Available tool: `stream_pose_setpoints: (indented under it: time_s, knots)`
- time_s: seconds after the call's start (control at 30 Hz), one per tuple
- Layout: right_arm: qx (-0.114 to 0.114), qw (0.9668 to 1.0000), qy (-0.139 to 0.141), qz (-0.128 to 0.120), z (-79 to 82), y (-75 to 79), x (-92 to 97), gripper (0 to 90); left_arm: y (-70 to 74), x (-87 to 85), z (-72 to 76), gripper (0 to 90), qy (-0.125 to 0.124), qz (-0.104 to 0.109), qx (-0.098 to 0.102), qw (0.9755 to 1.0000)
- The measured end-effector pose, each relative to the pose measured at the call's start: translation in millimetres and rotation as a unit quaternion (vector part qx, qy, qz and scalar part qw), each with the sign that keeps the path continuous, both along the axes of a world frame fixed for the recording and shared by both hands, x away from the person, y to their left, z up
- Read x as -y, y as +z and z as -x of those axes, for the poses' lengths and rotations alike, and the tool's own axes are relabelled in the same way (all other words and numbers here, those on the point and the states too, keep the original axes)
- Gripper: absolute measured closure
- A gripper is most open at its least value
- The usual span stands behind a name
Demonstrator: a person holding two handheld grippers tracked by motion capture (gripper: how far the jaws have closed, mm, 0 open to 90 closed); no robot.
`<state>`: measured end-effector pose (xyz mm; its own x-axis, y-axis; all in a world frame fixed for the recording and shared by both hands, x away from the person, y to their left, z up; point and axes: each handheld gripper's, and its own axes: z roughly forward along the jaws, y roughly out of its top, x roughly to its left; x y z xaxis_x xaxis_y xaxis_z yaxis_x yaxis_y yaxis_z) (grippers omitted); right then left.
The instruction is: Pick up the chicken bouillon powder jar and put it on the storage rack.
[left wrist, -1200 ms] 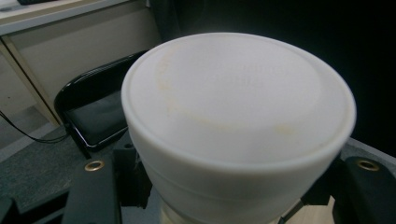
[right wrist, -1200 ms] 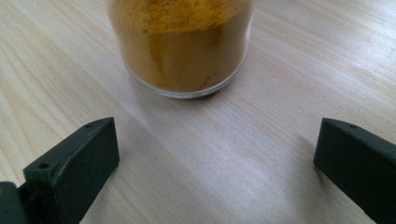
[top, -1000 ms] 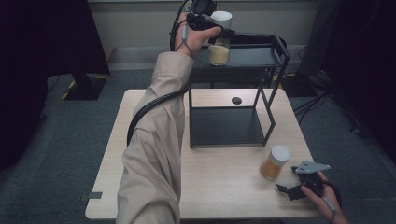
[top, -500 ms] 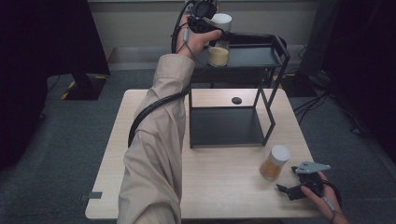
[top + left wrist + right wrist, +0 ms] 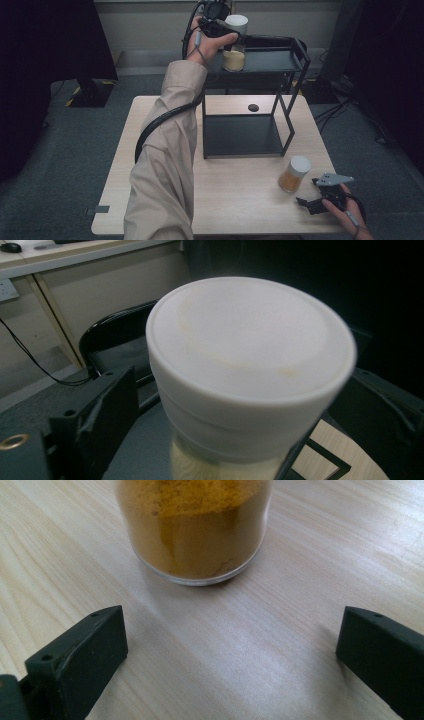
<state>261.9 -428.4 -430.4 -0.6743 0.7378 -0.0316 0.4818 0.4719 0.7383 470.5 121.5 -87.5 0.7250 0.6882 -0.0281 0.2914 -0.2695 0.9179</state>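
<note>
A glass jar of pale powder with a white lid (image 5: 235,46) stands on the top shelf of a black metal rack (image 5: 272,61). My left gripper (image 5: 218,26) is at it from the left, and its jaws have just been opening. In the left gripper view the jar (image 5: 250,370) sits between the jaws, and a gap shows beside the left finger (image 5: 100,412). A second jar with orange powder (image 5: 295,174) stands on the table at the front right. My right gripper (image 5: 307,204) rests open just in front of this orange jar (image 5: 195,530), with nothing between its fingers.
The rack's lower shelf (image 5: 240,135) lies bare on the wooden table (image 5: 235,210). A small dark round object (image 5: 253,107) sits on the table behind the rack. A black chair (image 5: 115,340) stands beyond the rack.
In the high view the left hand stays at the pale jar on the top shelf with hardly any shift. The right hand and the orange jar have not moved.
</note>
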Motion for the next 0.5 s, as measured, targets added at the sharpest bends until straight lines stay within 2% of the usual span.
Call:
stream_pose_setpoints:
  time_s: [0.1,0.13,0.2,0.33,0.5]
  knots:
    - [0.0,1.0,0.0,0.0,0.0,0.0,0.0,0.0,-6.3,-7.5,5.2,0.0,-0.007,0.02,0.006,0.9998]
    - [0.0,1.0,0.0,0.0,0.0,0.0,0.0,0.0,-9.4,-10.3,9.9,0.2,-0.003,0.025,0.007,0.9996]
    - [0.0,1.0,0.0,0.0,0.0,0.0,0.0,0.0,-10.7,-11.1,11.9,0.1,-0.001,0.027,0.009,0.9996]
    - [0.0,1.0,0.0,0.0,0.0,0.0,-0.1,0.0,-18.0,-18.1,17.8,0.2,-0.02,0.029,0.013,0.9993]
    - [0.0,1.0,0.0,0.0,0.0,0.0,-0.1,0.0,-29.2,-21.4,25.2,0.7,-0.023,0.031,0.01,0.9992]
